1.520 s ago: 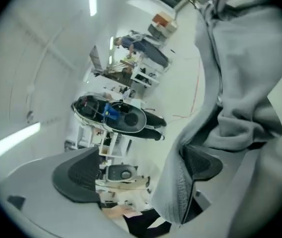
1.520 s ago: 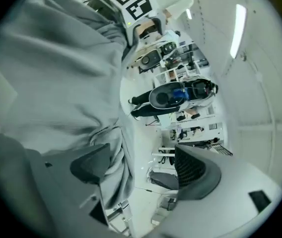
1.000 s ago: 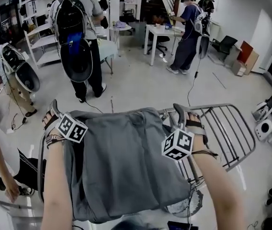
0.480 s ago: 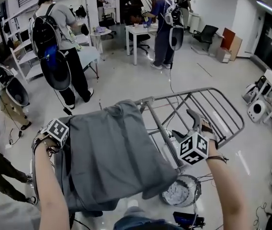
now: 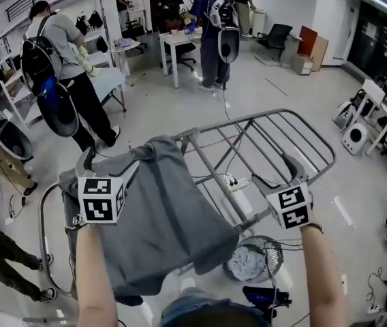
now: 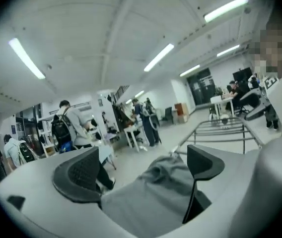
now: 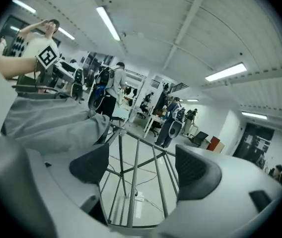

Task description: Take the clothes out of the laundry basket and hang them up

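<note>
- Soft, wrinkly grey garment (image 5: 159, 210) lies draped over a thin metal-bar drying rack (image 5: 275, 125).
- Left hand-held gripper (image 5: 88, 163) is roughly level over the cloth, jaws wide, gripping nothing.
- Right hand-held gripper (image 5: 287, 174) is wide open too, over bare bars.

Garment (image 5: 159, 213) draped over the drying rack's (image 5: 215, 181) left half — laundry basket (image 5: 277, 251) on the floor beneath it

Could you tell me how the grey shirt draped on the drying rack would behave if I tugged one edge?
Probably floppy: the shirt sags and creases over the rack. Merely draped there, it would likely slide along the bars.
</note>
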